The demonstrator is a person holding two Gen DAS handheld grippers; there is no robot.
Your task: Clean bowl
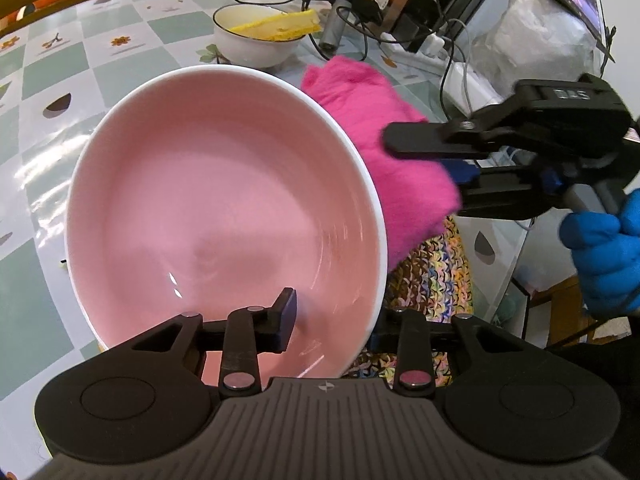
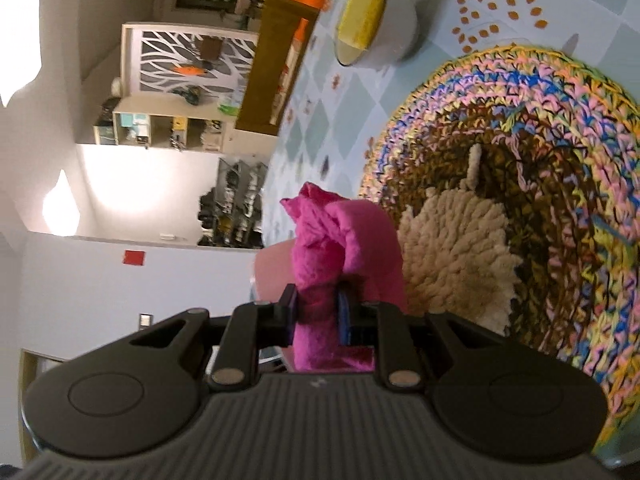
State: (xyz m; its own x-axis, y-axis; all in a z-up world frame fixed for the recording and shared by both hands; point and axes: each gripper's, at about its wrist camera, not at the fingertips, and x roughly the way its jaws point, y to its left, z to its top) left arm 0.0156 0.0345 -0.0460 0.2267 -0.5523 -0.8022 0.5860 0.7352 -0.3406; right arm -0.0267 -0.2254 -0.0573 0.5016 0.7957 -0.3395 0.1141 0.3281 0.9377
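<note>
Left wrist view
My left gripper (image 1: 334, 320): narrow, clamped on the near rim of the pink bowl (image 1: 224, 216); one finger (image 1: 285, 312) sits inside the bowl, the other outside the wall.
Bowl: tilted up off the table (image 1: 36, 184), its mouth turned toward me, near the table's front edge.
My right gripper (image 1: 448, 168): comes in from the right, held by a hand in a blue glove (image 1: 600, 256); it carries the magenta cloth (image 1: 384, 136).
Cloth: just beside the bowl's right rim, outside the bowl; I cannot tell whether it touches.
White bowl (image 1: 256, 40): farther back on the table, with a yellow sponge (image 1: 280, 24) lying across its rim.
Woven mat (image 1: 432, 272): on the table below the cloth, partly hidden by the pink bowl.

Right wrist view (rolled sideways)
My right gripper (image 2: 316, 312): pinched tight on the magenta cloth (image 2: 328, 248), which bunches out past my fingertips.
Pink bowl (image 2: 274, 272): only a sliver shows behind the cloth.
Woven mat (image 2: 540, 160): round, many-coloured, on the table (image 2: 320, 128), with a cream knitted piece (image 2: 452, 248) lying on it.
White bowl (image 2: 384, 28): toward the table's far edge, yellow sponge (image 2: 360, 12) in it.
</note>
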